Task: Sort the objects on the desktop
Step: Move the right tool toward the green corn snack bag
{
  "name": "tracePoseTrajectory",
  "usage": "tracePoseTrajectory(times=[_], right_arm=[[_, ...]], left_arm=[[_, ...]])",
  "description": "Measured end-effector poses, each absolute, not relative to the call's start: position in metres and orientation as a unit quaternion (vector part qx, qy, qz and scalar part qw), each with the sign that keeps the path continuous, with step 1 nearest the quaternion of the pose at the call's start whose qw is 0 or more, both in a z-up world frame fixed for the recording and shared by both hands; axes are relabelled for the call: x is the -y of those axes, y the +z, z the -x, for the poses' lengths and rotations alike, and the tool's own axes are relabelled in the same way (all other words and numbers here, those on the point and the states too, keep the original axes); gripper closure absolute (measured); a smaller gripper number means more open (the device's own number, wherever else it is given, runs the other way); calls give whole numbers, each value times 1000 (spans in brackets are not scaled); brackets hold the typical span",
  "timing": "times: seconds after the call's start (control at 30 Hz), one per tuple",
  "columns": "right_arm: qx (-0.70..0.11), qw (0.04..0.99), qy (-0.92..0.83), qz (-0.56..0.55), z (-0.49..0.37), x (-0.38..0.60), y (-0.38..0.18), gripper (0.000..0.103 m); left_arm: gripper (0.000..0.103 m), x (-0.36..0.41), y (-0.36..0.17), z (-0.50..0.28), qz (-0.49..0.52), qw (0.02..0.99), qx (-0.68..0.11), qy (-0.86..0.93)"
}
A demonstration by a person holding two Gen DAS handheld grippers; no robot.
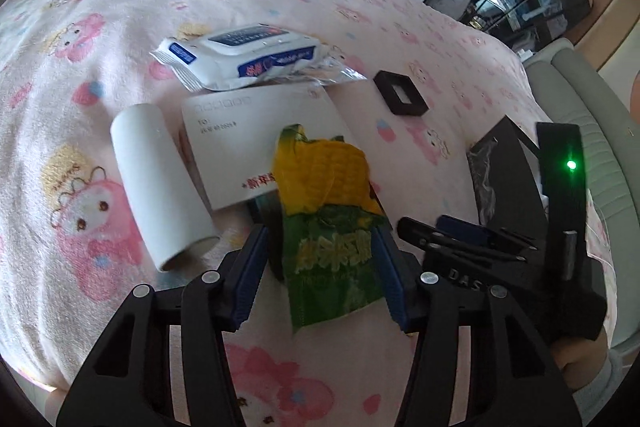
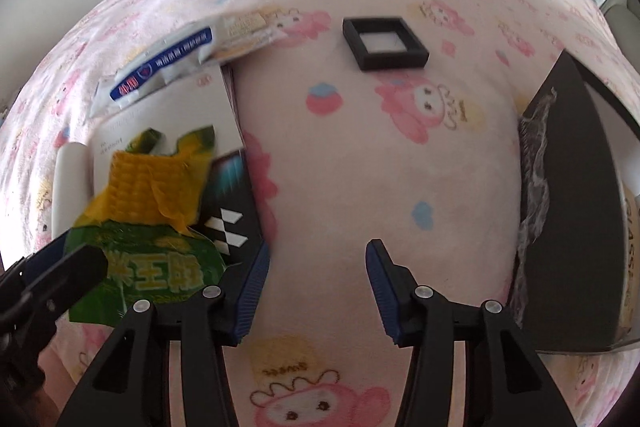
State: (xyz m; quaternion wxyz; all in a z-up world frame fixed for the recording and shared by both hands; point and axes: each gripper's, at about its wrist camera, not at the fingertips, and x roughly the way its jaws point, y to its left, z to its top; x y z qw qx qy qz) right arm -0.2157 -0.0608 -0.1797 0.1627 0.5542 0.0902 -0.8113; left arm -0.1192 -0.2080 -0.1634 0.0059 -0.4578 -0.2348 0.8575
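Two blue-padded fingers of the left gripper (image 1: 320,259) tilt down over the pink cartoon blanket (image 1: 80,107), clamped on a green and yellow corn snack bag (image 1: 328,223) that lies over a white envelope (image 1: 256,143) printed "TO:" and red characters. Beside it lie a white paper roll (image 1: 160,183), a wet-wipes pack (image 1: 244,57) and a black square frame (image 1: 402,93). The right wrist view shows the right gripper (image 2: 318,267) pointing steeply down, jaws apart over bare blanket, nothing between them; the snack bag sits left, a dark box (image 2: 572,203) right.
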Motion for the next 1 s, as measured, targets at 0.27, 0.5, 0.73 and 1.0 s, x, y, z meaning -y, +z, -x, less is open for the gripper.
tracePoseTrajectory(times=[0.27, 0.5, 0.73, 1.0], right_arm=[[-74, 198, -797, -566, 207, 64, -183, 57], [-69, 220, -780, -581, 187, 64, -192, 56], [-48, 202, -790, -576, 179, 47, -186, 57], [-26, 148, -826, -543, 184, 10, -161, 57]], left_arm=[[47, 206, -186, 125, 503, -32, 209, 838], [55, 217, -166, 117, 453, -103, 177, 868], [57, 213, -138, 96, 399, -64, 191, 894], [69, 178, -124, 97, 380, -45, 118, 916]])
